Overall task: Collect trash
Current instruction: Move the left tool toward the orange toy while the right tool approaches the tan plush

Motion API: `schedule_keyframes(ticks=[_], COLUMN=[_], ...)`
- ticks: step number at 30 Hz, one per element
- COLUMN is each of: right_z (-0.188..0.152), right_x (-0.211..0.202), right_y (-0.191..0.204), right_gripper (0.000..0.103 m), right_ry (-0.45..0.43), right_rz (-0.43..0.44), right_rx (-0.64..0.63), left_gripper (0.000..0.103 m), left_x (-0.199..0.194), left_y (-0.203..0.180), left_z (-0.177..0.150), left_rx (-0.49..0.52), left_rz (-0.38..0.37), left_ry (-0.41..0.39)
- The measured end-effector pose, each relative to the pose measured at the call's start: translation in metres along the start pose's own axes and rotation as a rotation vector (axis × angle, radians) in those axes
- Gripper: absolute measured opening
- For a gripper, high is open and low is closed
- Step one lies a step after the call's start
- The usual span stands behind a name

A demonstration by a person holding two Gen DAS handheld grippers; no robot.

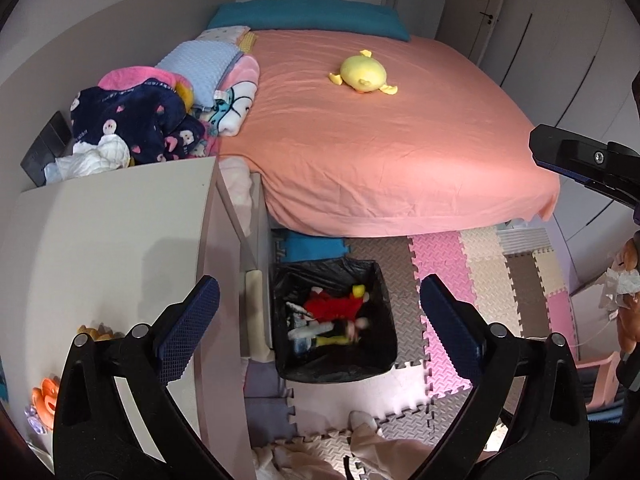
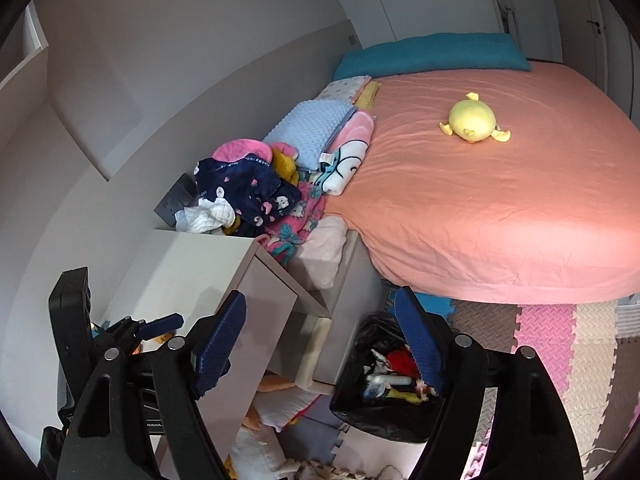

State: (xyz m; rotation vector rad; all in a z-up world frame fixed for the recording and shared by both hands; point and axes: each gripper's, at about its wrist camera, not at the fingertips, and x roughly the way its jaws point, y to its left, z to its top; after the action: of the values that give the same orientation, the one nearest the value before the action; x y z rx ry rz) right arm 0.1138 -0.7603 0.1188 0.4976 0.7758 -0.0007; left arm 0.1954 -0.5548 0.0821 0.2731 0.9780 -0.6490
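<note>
Blue-padded jaws of the left gripper (image 1: 320, 328) and right gripper (image 2: 320, 344) gape wide, both empty, above the black-lined trash bin (image 1: 384, 296) on the foam floor mat (image 1: 440, 264) beside the cabinet (image 1: 120, 232). Risk: mistaking the bed's (image 1: 400, 152) yellow plush (image 1: 362, 74) for trash.

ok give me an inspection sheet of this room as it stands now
surface: foam puzzle mat floor, bare white cabinet top
job's things: black-lined trash bin beside the cabinet, holding red, yellow and white items
clutter: clothes pile, folded blankets, yellow plush on the pink bed
grippers: left gripper open, empty; right gripper open, empty
cables: nothing seen
surroundings: teal pillow, wardrobe doors
</note>
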Motion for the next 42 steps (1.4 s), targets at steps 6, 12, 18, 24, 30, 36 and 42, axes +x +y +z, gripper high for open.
schedule_keyframes(ticks=[6, 12, 18, 24, 30, 36, 42], right_z=[-0.002, -0.006, -0.013, -0.024, -0.039, -0.056, -0.068], right_x=[0.009, 0.018, 0.029, 0.045, 0.065, 0.090, 0.117], right_y=[0.013, 0.034, 0.071, 0.116, 0.168, 0.216, 0.248], right_gripper=[0.077, 0.077, 0.077, 0.077, 0.077, 0.077, 0.073], right_ry=[0.019, 0.038, 0.064, 0.111, 0.152, 0.202, 0.249], right_rz=[0.019, 0.043, 0.083, 0.124, 0.168, 0.197, 0.204], right_rx=[-0.004, -0.031, -0.087, -0.174, -0.271, -0.376, -0.444], left_gripper=[0.097, 0.097, 0.097, 0.097, 0.097, 0.097, 0.097], left_x=[-0.004, -0.016, -0.035, -0.058, -0.081, -0.089, -0.089], left_y=[0.010, 0.031, 0.059, 0.095, 0.136, 0.175, 0.204], left_z=[-0.010, -0.020, -0.039, -0.069, -0.101, -0.132, -0.147], left_rx=[-0.010, -0.049, -0.112, -0.194, -0.293, -0.332, -0.277], left_rz=[0.018, 0.044, 0.077, 0.126, 0.195, 0.255, 0.274], left_ry=[0.006, -0.002, -0.021, -0.030, -0.051, -0.042, -0.017])
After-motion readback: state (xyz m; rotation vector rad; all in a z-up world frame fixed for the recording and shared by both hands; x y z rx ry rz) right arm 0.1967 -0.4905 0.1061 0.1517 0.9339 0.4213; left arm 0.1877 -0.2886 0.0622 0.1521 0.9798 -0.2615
